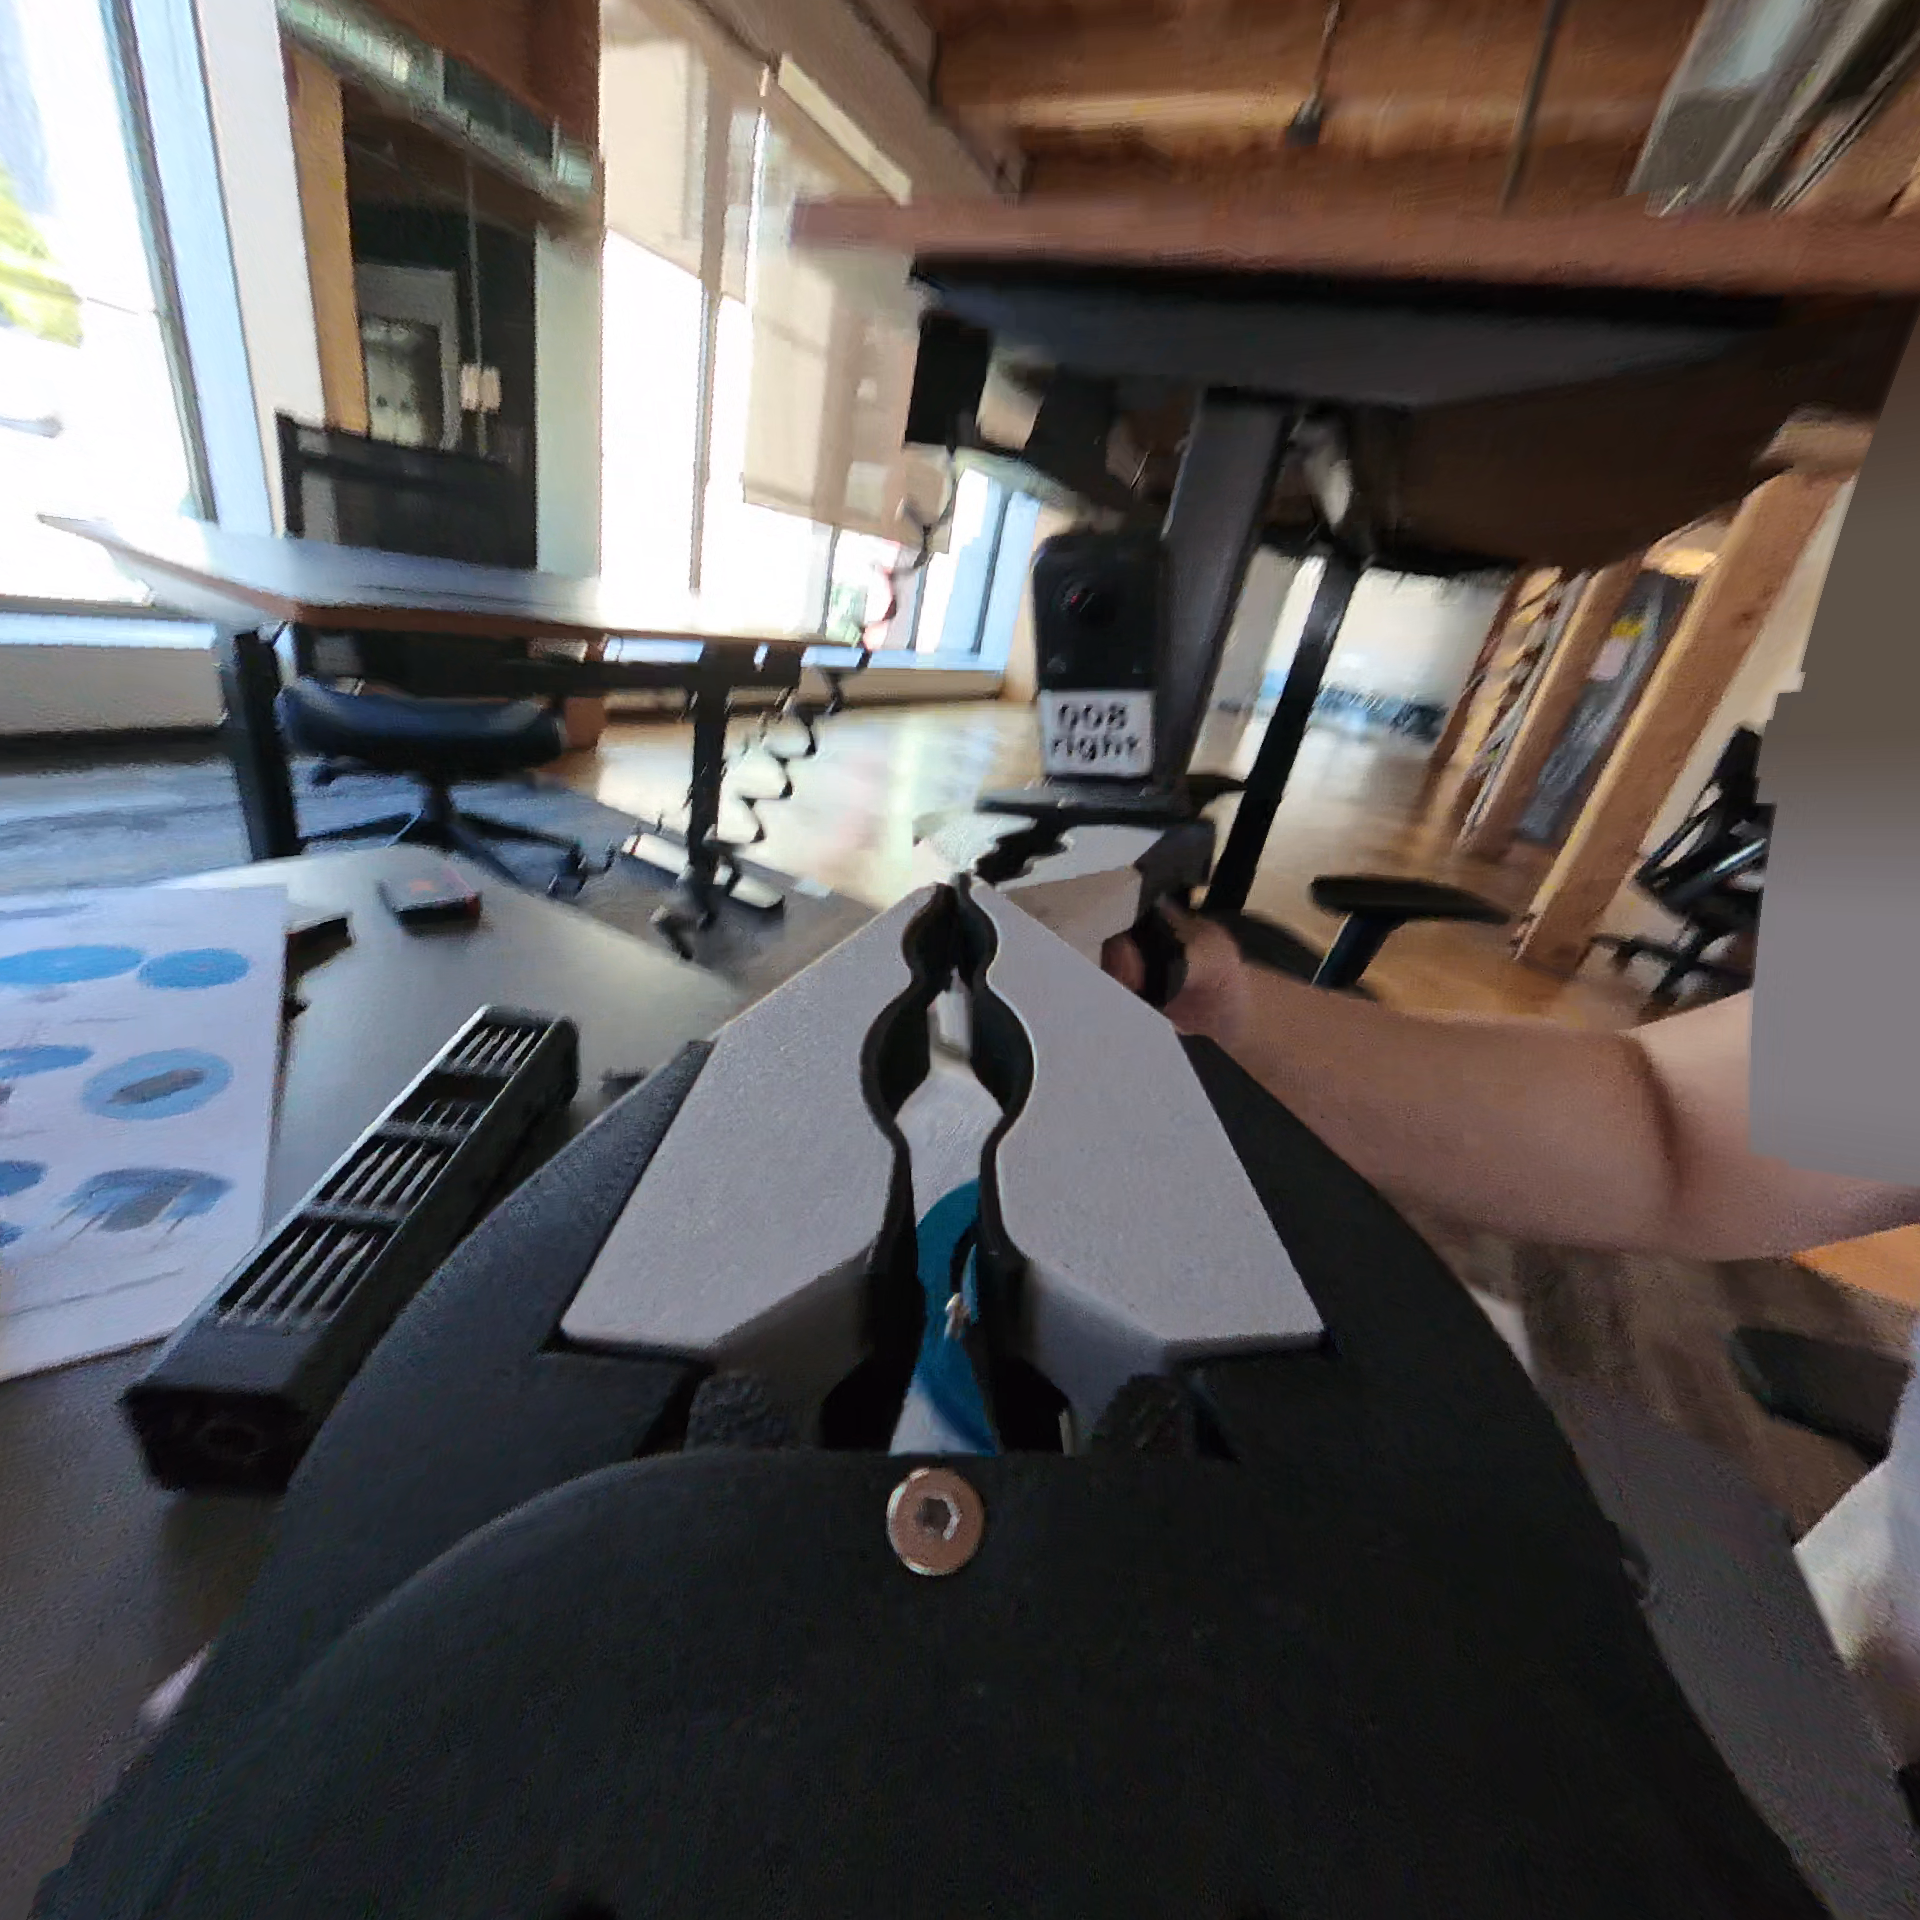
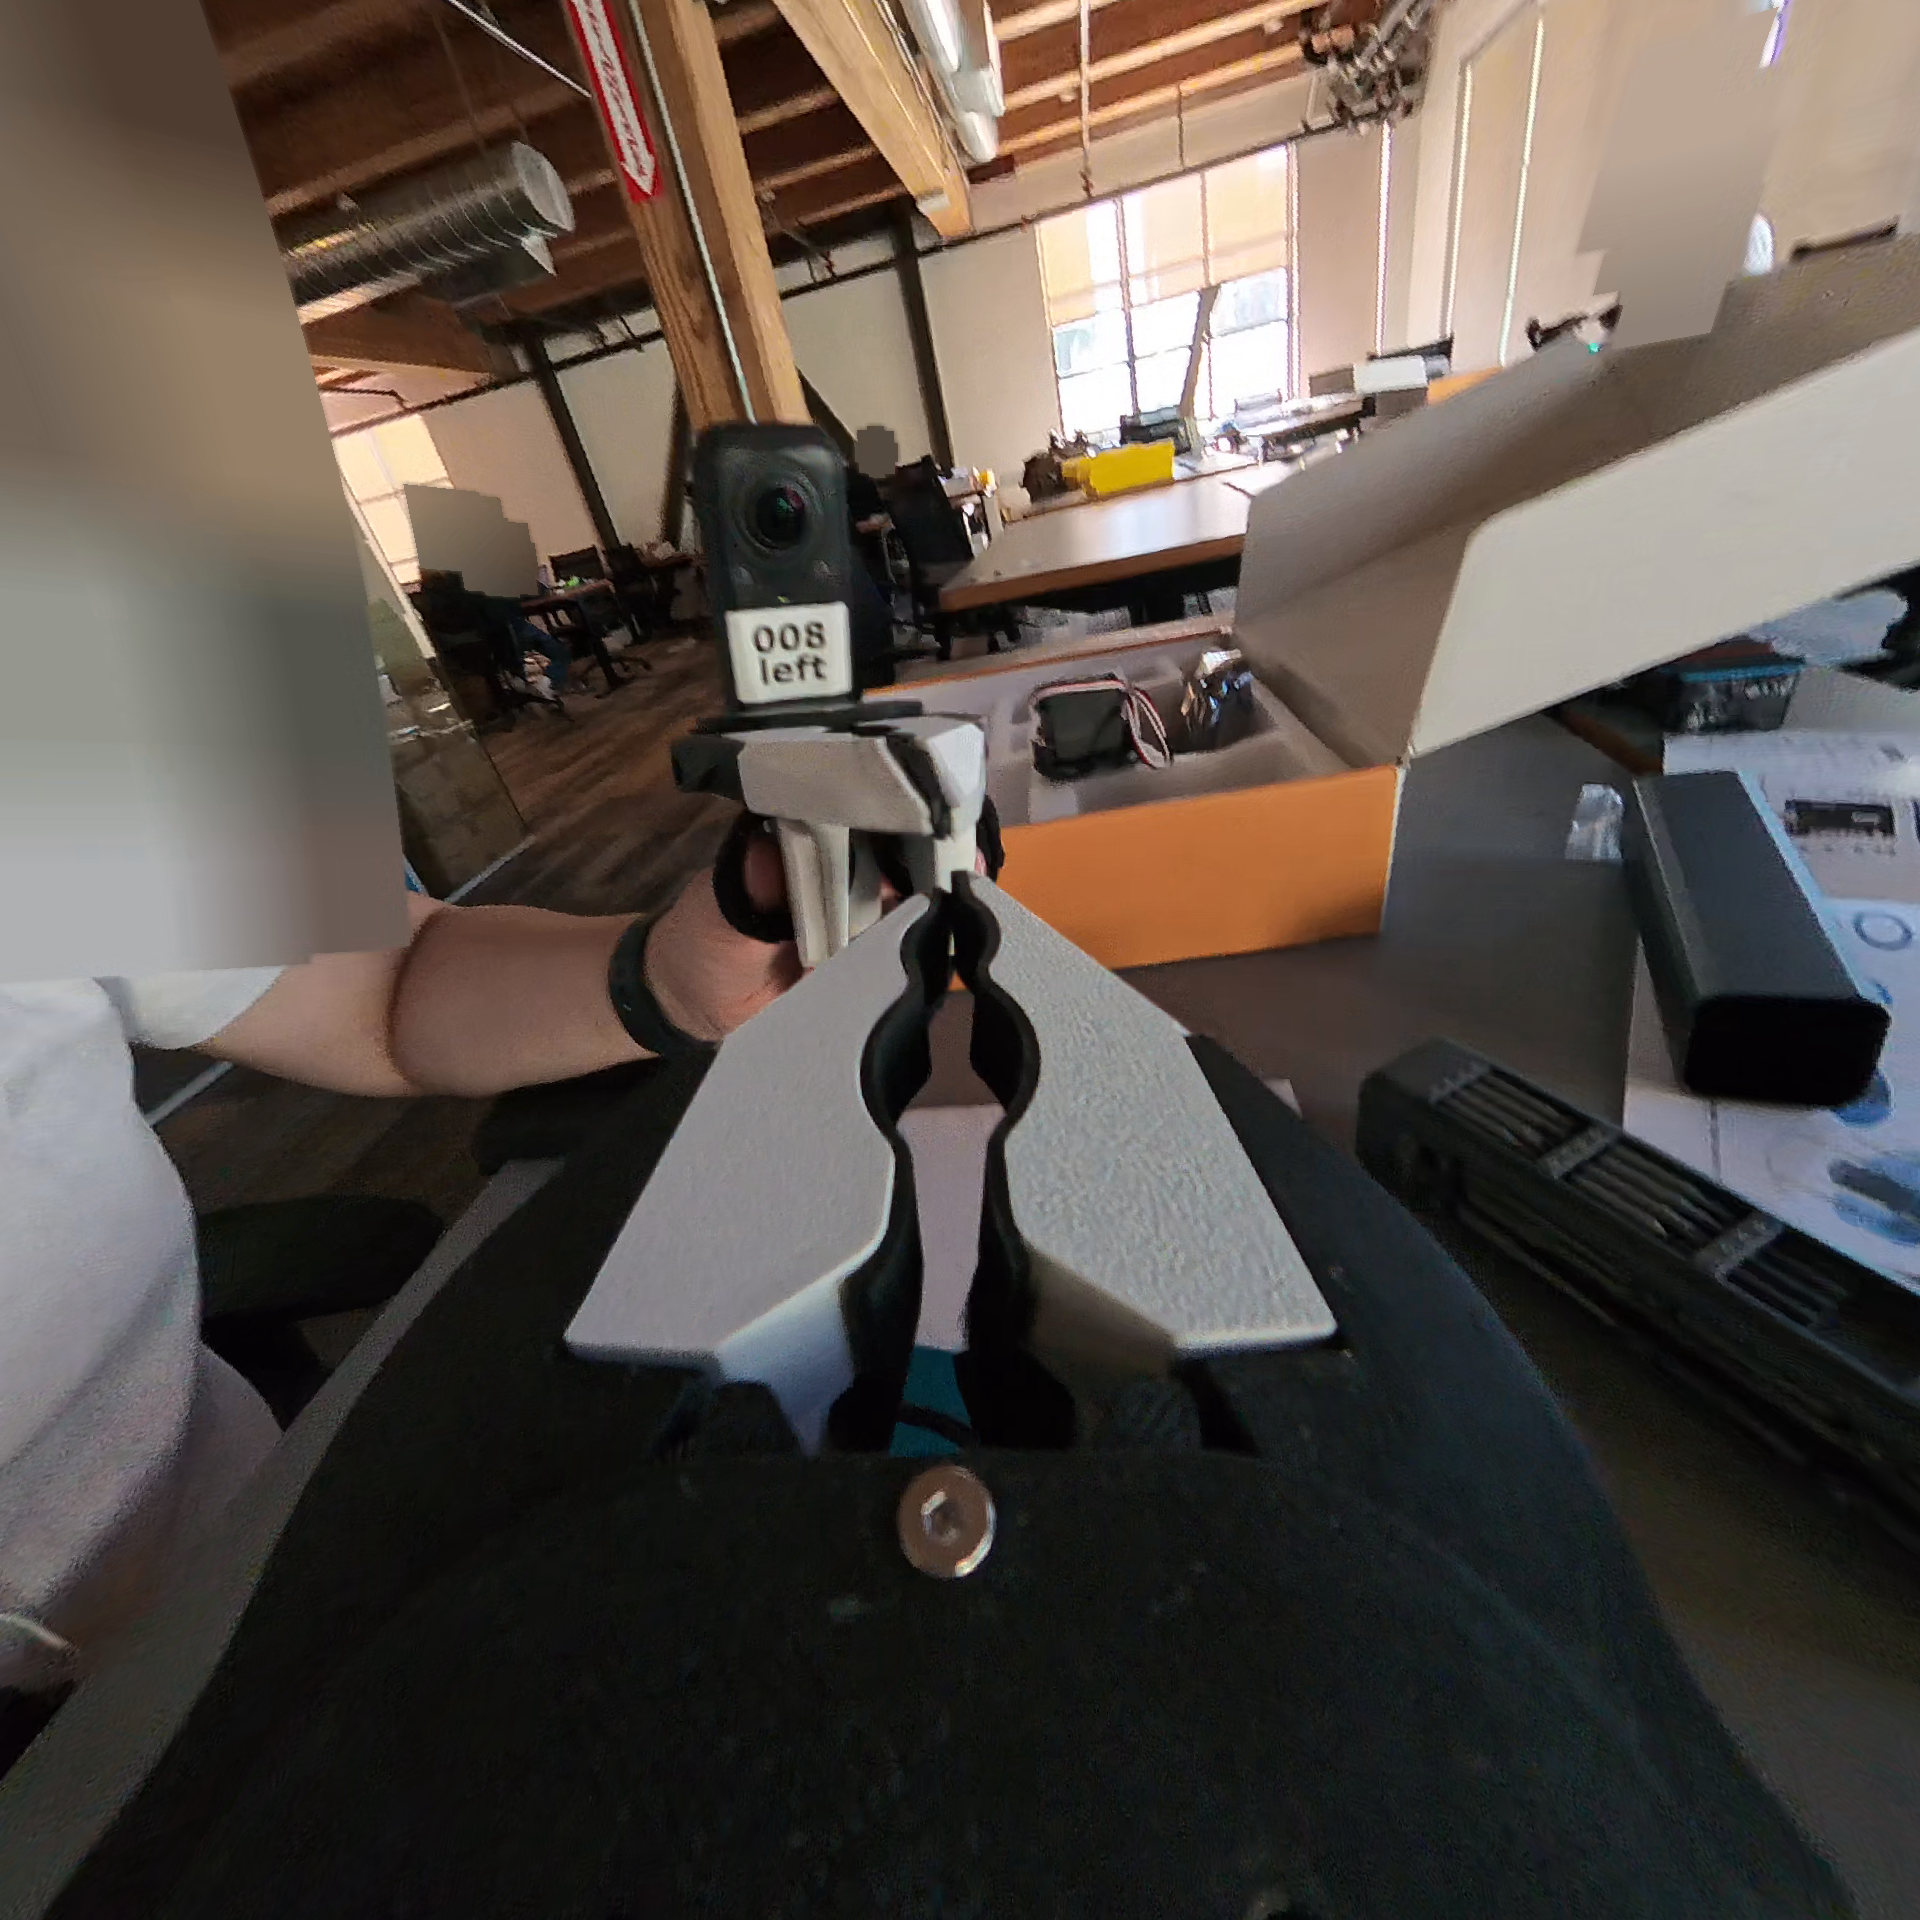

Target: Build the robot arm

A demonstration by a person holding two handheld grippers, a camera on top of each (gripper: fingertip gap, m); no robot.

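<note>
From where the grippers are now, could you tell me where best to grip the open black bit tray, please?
Probably across the narrow width of the bit tray near mid-length, from above: it lies flat on the table, long and slim, its side walls bare. Both jaws are closed now, holding nothing.

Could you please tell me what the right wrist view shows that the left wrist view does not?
Only the right wrist view shows the open orange box and a closed black case. Only the left wrist view shows a small black device with a red mark and an office chair. Both show the black tray of screwdriver bits, the printed sheet, and the shut left gripper and right gripper meeting tip to tip.
</note>
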